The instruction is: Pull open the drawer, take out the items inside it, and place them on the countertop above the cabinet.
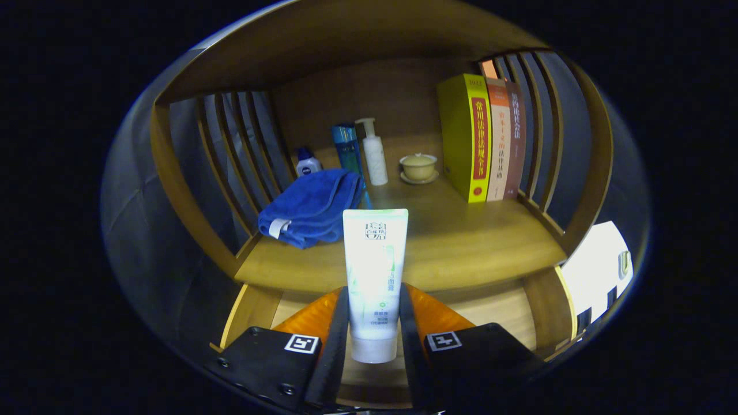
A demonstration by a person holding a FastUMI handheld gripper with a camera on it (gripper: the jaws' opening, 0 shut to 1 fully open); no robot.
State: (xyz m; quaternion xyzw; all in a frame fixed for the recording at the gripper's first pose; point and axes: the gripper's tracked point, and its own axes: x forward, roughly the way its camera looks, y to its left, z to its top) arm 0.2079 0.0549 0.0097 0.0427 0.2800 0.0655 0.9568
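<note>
The wooden cabinet (190, 190) frames everything, with slatted sides and a flat worktop (461, 242) running back to a plain wooden rear panel. Taking that worktop as the landmark, three books (481, 138) stand upright on its far right side, pressed together against the right-hand slats, the thick yellow one nearest the middle and two thinner ones behind it toward the slats. On the worktop's left side lies a folded blue towel (308, 207), close to the left slats and near the front edge. Behind the towel, toward the back of the worktop, a tall blue bottle (347, 148) stands upright with a white pump bottle (373, 153) just beside it on its right. A small white bottle with a dark blue cap (307, 164) sits at the back left, partly hidden by the towel. A pale lidded cup on a saucer (418, 167) rests toward the back of the worktop, between the pump bottle and the yellow book. In front of the worktop's front edge and lower than it, the open drawer (507, 311) shows its pale wooden inside. The white tube (375, 276) is held upright over the drawer, cap end down, its top rising in front of the worktop's edge. The gripper (373, 340) is clenched on the tube, both fingers pressing its lower sides.
</note>
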